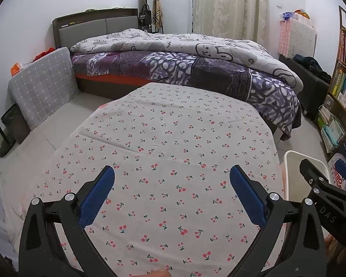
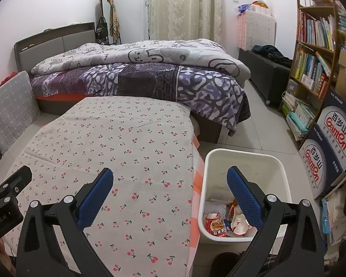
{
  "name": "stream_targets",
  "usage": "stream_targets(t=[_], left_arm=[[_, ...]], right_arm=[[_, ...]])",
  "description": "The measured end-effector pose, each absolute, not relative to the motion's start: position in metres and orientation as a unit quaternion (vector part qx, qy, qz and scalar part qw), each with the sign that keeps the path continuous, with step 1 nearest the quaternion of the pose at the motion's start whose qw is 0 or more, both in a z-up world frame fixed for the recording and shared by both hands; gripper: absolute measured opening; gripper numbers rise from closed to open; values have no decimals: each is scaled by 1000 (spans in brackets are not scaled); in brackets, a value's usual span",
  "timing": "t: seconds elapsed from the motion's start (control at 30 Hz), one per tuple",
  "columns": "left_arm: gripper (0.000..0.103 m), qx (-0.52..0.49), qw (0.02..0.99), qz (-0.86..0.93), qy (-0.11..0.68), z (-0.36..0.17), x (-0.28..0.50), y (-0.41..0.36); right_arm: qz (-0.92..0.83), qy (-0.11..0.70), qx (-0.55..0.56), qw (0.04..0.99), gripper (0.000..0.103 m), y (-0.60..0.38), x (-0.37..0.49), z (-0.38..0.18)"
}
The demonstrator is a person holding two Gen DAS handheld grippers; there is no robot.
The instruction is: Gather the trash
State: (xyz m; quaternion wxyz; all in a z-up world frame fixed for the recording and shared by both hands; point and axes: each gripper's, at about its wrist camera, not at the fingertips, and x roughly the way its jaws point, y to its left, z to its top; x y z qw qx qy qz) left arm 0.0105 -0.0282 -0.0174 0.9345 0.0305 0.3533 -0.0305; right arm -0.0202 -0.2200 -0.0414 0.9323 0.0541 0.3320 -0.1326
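Left wrist view: left gripper [image 1: 172,180] spread wide and holding nothing, hovering over the table [image 1: 173,138] with its cherry-print cloth. No trash visible anywhere on that cloth. White bin [image 1: 288,161] peeking in at the right edge, just beside the table, with the right gripper [image 1: 320,173] above it; spread of that one not readable from here. Bed [image 1: 184,64] beyond the table, bookshelf [image 1: 343,73] far right, floor around the table apparently free of litter, though the fisheye edges hide some. Right wrist view: right gripper [image 2: 170,182] likewise released, fingers wide, nothing between them, poised over the gap where table [image 2: 108,143] meets bin [image 2: 242,157]. Trash [image 2: 226,221] lying in the bottom of the bin: crumpled wrappers, a red printed packet, white paper. Bin standing upright on the tiles, close against the table's right side. Left gripper's tip [image 2: 13,180] showing at the left margin. Boxes [image 2: 327,152] stacked beside the shelf of books [image 2: 311,50], not obviously rubbish. Judging by the bare cloth and the filled bin, collection looks finished or very nearly so; at most a last check of hidden spots left, perhaps under the table or behind the bin, neither of which shows here.
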Motion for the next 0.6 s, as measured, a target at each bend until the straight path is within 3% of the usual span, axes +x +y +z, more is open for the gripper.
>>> stream_targets(t=[0.6], left_arm=[[96,32,934,-30,355,-17,11,-29]], right_arm=[[-130,335,53,932,96,-219,-20,-43]])
